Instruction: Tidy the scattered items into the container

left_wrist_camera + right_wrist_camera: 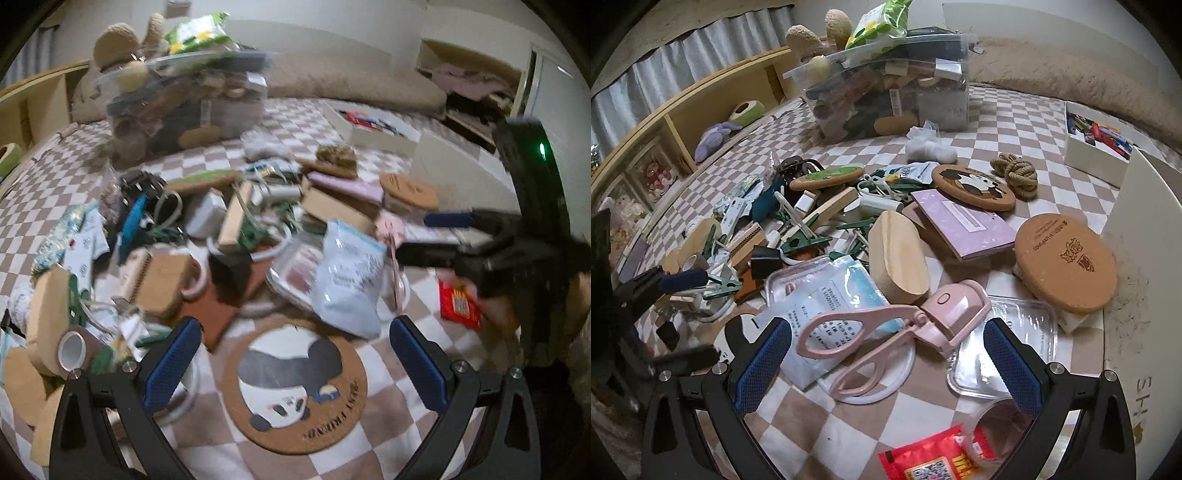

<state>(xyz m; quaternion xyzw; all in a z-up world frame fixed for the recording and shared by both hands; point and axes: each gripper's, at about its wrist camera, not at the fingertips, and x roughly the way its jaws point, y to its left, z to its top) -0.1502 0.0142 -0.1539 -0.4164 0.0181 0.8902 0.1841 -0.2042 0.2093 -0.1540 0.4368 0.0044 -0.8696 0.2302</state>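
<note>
A clear plastic bin [236, 114] [942, 107] stands at the back of the checkered bed, heaped above its rim. In front of it lies a pile of scattered items. My left gripper [295, 328] is open and hangs low over a panda cork coaster [299, 384], holding nothing. My right gripper [886, 330] is open on either side of a pink eyelash curler [886, 332], which rests on a white-blue packet [831, 295]. Each gripper shows in the other's view: the right gripper [417, 236] at the right, the left gripper [698, 317] at the left.
A white box [1097, 147] with small coloured items sits at the back right. Nearby lie a wooden block [897, 254], a purple notebook [964, 221], a cork coaster [1065, 266], a rope knot [1015, 170], a red packet [934, 458] and a tape roll [74, 349]. A wooden shelf runs along the left.
</note>
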